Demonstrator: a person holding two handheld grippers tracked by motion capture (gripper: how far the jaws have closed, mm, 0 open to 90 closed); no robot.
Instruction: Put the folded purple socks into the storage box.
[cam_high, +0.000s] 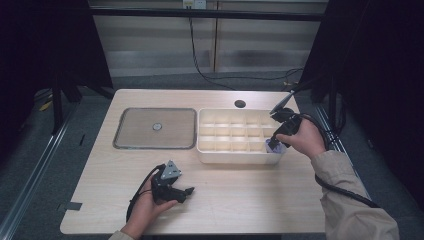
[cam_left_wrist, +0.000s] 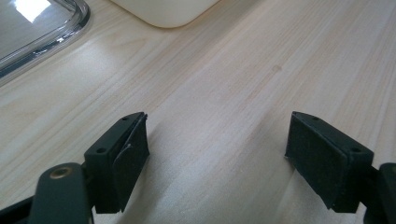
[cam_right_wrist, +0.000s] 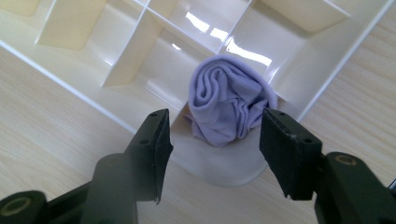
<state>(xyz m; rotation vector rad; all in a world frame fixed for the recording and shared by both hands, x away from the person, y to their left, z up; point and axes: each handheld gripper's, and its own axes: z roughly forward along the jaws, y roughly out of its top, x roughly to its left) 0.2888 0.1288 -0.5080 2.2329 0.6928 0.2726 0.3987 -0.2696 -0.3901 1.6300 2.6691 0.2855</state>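
One rolled lilac cloth sits in the near right corner compartment of a single cream divided box, showing in the high view as a pale purple bundle at that corner. The right gripper hangs just above it, jaws parted wider than the roll and set to either side of it; the pads press on nothing, and the cloth rests on the compartment floor. The box holds three rows of compartments, and every other one in sight is bare.

The left gripper, one of two on the table, lies low over the wooden tabletop near the front edge, well apart from the box, its jaws spread wide with only bare wood between them.

To the left of the box lies one shallow metal tray, with a single small round object at its middle. A dark round hole marks the tabletop behind the box.
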